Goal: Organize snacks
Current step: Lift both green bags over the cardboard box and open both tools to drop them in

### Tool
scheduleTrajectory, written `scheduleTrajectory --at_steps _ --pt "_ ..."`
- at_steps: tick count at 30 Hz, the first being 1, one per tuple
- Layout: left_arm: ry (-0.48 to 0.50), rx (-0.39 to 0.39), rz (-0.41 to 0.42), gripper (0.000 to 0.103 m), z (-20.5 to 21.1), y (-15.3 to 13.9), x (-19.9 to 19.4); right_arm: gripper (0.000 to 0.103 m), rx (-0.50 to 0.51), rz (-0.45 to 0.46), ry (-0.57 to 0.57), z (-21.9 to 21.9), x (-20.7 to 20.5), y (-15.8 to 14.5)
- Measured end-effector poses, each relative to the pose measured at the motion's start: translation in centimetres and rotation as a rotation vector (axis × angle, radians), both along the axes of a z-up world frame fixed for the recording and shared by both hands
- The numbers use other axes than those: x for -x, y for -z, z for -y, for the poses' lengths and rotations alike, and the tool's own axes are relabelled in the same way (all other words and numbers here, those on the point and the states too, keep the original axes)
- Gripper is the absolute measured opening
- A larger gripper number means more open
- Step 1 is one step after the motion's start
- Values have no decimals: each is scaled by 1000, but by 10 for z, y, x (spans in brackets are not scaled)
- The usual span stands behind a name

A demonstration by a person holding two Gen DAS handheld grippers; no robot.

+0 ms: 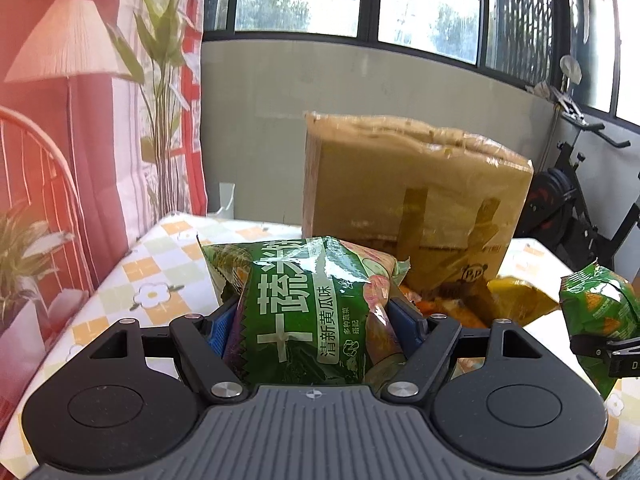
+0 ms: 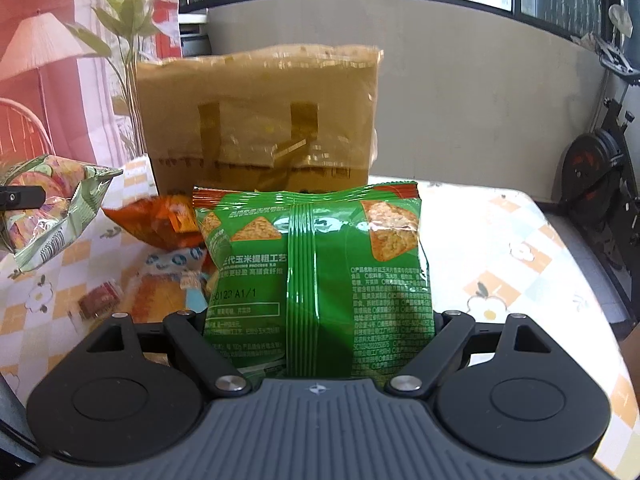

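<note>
My left gripper is shut on a green cucumber-flavour snack bag, its blue pads pressing both sides; the bag is lifted above the table. My right gripper is shut on a green corn-chip bag, also held off the table, back side facing me. Each held bag shows in the other view: the corn-chip bag at the right edge, the cucumber bag at the left edge. The right gripper's fingertips are hidden behind its bag.
A tall taped cardboard box stands at the back of the checkered tablecloth. An orange bag, a blue-and-orange pack and a small red packet lie in front of it. An exercise bike stands at the right.
</note>
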State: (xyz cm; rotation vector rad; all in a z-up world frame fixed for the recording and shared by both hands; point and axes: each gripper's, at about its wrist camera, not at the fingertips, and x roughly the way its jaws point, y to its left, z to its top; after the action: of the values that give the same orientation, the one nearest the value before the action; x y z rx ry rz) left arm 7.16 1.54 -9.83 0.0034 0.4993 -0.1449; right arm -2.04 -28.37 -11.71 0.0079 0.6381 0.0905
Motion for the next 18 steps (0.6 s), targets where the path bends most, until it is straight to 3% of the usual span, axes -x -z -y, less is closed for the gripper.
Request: scheduleTrajectory --at_steps 18 --pt "45 -16 130 79 21 -47 -11 85 -5 127 -65 -2 -25 -49"
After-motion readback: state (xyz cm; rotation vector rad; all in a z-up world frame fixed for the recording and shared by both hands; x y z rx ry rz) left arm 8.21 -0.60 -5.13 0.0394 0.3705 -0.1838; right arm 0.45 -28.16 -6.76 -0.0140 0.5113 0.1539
